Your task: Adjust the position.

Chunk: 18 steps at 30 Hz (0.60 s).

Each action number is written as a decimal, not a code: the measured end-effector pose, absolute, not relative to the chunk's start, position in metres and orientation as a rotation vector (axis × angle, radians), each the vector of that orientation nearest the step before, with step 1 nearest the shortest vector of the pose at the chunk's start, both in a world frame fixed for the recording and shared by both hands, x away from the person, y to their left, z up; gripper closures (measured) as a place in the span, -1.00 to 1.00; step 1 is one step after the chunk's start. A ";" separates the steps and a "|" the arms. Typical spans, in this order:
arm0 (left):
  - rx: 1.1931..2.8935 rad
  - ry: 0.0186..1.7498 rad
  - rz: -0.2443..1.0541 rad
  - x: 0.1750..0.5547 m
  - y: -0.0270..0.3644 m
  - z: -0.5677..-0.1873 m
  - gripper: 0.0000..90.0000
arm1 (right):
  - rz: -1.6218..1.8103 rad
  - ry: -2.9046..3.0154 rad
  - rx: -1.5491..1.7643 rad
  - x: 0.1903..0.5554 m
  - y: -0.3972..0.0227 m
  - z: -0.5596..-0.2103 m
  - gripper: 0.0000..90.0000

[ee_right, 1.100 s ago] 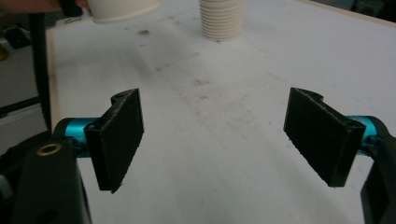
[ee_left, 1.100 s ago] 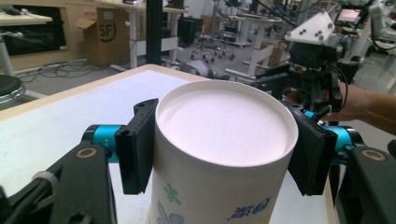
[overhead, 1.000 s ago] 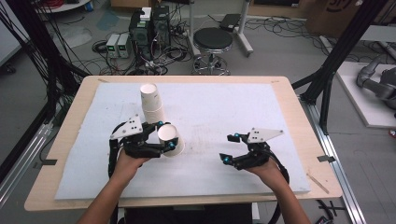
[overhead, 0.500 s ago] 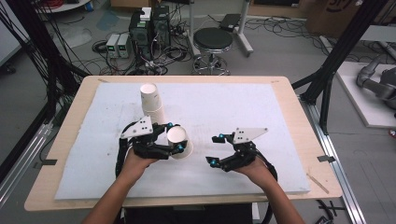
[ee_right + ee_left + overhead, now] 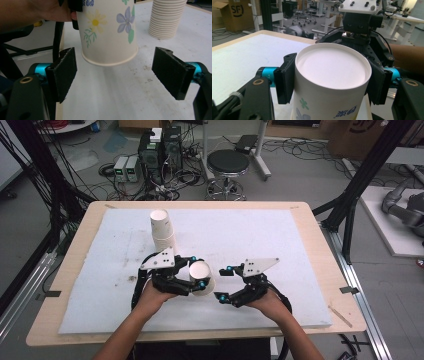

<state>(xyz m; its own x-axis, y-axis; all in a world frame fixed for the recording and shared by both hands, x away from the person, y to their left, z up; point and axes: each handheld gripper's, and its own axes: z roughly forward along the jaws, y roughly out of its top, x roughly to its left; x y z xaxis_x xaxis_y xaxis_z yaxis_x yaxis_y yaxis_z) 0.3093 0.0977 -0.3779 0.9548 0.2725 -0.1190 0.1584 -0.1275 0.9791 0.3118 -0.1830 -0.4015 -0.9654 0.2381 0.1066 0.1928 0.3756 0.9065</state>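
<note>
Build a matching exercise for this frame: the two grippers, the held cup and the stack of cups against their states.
Things:
1. left gripper
2. right gripper
3. paper cup
4. stack of cups

States:
A. jaws open, nothing between the pads
B. standing upside down on the white mat
C. clamped on a cup
D. held off the mat, rim downward

Pairs: 1-C, 2-A, 3-D, 4-B
</note>
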 end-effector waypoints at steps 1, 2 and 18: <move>1.707 0.323 0.097 0.309 0.097 -0.378 -0.24 | 1.684 2.574 0.393 0.312 -0.182 -0.401 -0.54; 1.711 0.316 0.092 0.309 0.096 -0.378 -0.24 | 1.687 2.585 0.383 0.311 -0.179 -0.401 -0.54; 1.718 0.270 0.041 0.307 0.085 -0.379 -0.24 | 1.710 2.605 0.329 0.309 -0.164 -0.400 -0.54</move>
